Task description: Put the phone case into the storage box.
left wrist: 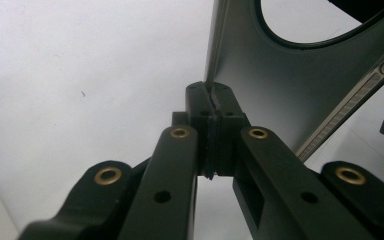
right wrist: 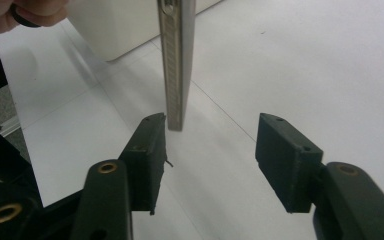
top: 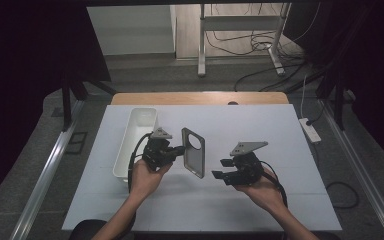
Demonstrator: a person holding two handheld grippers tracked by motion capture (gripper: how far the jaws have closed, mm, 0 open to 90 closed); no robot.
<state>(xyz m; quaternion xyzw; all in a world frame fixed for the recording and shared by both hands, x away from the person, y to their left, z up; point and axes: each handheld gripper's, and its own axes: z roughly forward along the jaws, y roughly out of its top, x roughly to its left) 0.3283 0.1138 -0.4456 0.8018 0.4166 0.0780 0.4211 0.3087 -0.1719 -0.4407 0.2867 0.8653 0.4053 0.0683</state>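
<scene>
Above the white table [top: 260, 150], just right of the white bin [top: 136, 131], my left gripper [top: 179, 149] is clamped tight on one long edge of a dark grey phone case [top: 193, 152] with a big round camera cutout, holding it upright in the air. My right gripper [top: 220, 169] hangs just beside the case's near corner with its jaws apart and nothing pressed between them, the case's edge [right wrist: 176, 65] showing close ahead of its left pad. I judge the case is lifted and held by one side only, while putting it down, perhaps into the bin, is not yet done.
</scene>
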